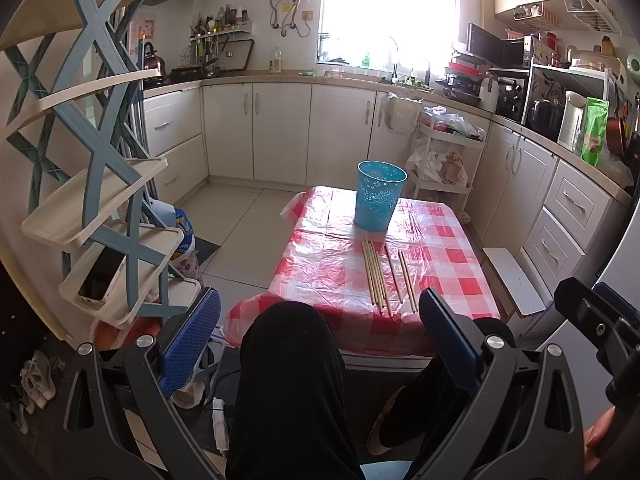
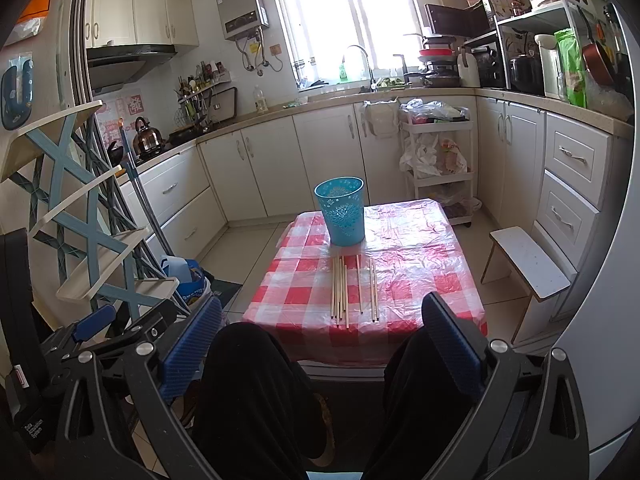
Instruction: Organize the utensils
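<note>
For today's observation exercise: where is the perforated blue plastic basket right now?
The perforated blue plastic basket stands upright on the red-checked tablecloth, toward its far left part in both wrist views, just beyond the loose wooden chopsticks.

Pale wooden chopsticks (image 1: 384,276) (image 2: 352,288) lie flat on the checked cloth, roughly parallel, pointing toward the cup: a tight bunch on the left, one alone in the middle, a pair on the right. The blue perforated cup (image 1: 378,196) (image 2: 342,211) stands upright just behind them, open-topped, apart from them

Blue ribbed fingers (image 1: 192,340) on black screw-studded frames; black trousers (image 2: 248,392).
</note>
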### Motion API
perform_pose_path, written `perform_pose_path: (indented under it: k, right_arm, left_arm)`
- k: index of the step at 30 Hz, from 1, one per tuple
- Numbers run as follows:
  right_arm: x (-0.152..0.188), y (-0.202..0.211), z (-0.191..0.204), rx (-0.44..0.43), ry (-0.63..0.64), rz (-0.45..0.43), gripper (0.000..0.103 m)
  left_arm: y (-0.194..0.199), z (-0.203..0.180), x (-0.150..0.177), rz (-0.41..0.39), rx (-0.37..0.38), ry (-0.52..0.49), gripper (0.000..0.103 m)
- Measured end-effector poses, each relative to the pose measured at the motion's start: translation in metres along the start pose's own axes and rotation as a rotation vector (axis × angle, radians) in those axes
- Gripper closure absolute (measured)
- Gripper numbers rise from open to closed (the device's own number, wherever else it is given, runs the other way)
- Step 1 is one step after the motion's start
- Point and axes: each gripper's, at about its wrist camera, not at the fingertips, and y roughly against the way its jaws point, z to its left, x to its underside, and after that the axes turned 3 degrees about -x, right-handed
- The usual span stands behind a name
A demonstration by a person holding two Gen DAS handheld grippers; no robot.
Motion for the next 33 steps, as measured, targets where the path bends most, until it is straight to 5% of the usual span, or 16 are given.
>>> perform_pose_path:
  k: [17,22,30,31,33]
  right_arm:
    - [0.0,-0.037,0.001,-0.044,-0.002,0.057,0.007]
    - [-0.004,-0.08,-0.019,-0.022,-0.018,0.098,0.007]
    - [-0.008,-0.179,-0.068,0.022,-0.047,0.214,0.007]
    - [-0.007,-0.194,-0.073,0.034,-0.043,0.234,0.009]
    - [-0.005,-0.228,-0.083,0.037,-0.044,0.294,0.03]
  left_arm:
    - [-0.034,-0.01,0.006,0.027,0.018,-0.04,0.008]
    - [-0.088,-0.018,0.007,0.2,-0.01,-0.206,0.008]
    - [-0.191,-0.022,-0.007,0.294,0.026,-0.111,0.009]
    - [-0.205,-0.024,-0.009,0.298,0.027,-0.11,0.01]
    - [-0.235,-0.03,-0.013,0.313,0.036,-0.107,0.014]
